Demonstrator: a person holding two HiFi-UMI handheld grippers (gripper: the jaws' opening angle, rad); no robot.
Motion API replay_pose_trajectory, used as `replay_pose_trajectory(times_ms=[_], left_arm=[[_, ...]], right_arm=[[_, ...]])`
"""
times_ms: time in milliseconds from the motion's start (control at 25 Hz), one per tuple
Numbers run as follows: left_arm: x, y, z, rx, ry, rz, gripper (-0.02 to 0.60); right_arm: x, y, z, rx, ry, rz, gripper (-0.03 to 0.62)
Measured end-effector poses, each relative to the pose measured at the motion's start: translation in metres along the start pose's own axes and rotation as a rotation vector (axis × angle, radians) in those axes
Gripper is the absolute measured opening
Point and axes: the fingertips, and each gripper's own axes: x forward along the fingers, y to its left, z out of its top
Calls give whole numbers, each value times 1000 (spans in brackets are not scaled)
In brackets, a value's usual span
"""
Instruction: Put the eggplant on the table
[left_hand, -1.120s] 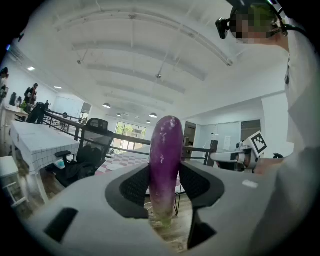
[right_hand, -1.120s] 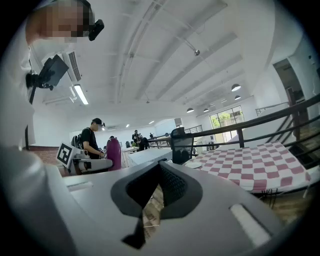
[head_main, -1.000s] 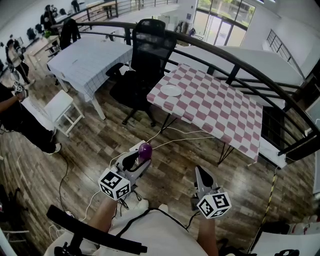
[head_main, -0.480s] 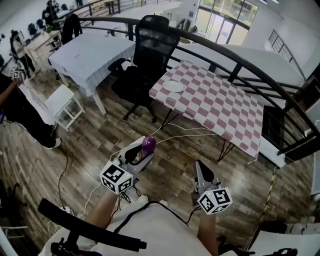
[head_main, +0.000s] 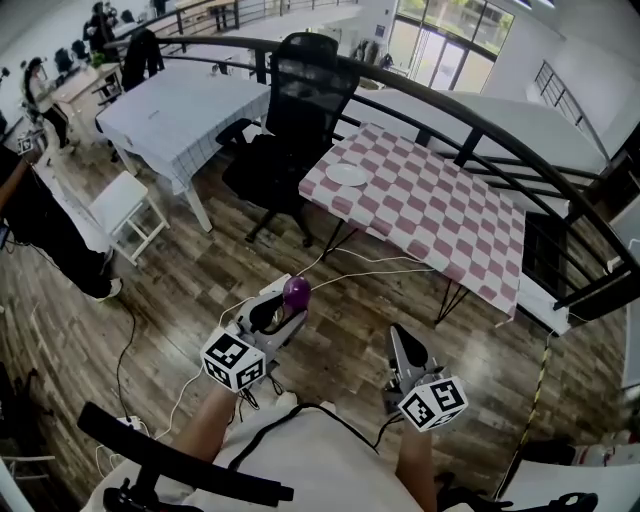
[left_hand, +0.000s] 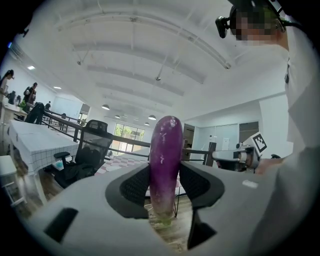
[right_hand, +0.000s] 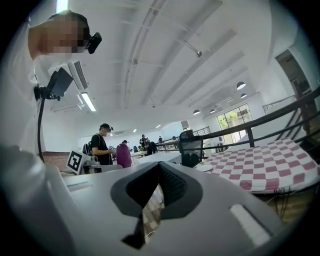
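A purple eggplant (head_main: 296, 291) stands upright between the jaws of my left gripper (head_main: 289, 301), which is shut on it over the wooden floor. In the left gripper view the eggplant (left_hand: 165, 155) fills the gap between the pads, green stem end down. My right gripper (head_main: 400, 345) hangs to the right at the same height, jaws closed with nothing in them; its pads (right_hand: 170, 185) meet at the tips. The checked pink-and-white table (head_main: 440, 215) stands ahead, beyond both grippers, with a white plate (head_main: 346, 173) at its left end.
A black office chair (head_main: 300, 110) stands left of the checked table. A white table (head_main: 180, 115) and a white stool (head_main: 125, 215) are further left. A black railing (head_main: 470, 125) runs behind. Cables (head_main: 350, 270) lie on the floor, and a person (head_main: 40, 230) stands at far left.
The head view has shifted a little. The left gripper keeps the eggplant in the same hold, and the right gripper has edged slightly upward.
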Motion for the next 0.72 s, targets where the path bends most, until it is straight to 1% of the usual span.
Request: replay_pose_trajectory(times_ms=[280, 560, 720], left_arm=[[-10, 9, -1, -7, -9, -2, 195], [-25, 17, -1, 17, -19, -11, 196], [-36, 23, -6, 4, -11, -32, 195]], right_arm=[[1, 10, -7, 0, 14, -2, 8], [9, 22, -15, -24, 40, -18, 8], [15, 30, -19, -4, 36, -27, 8]])
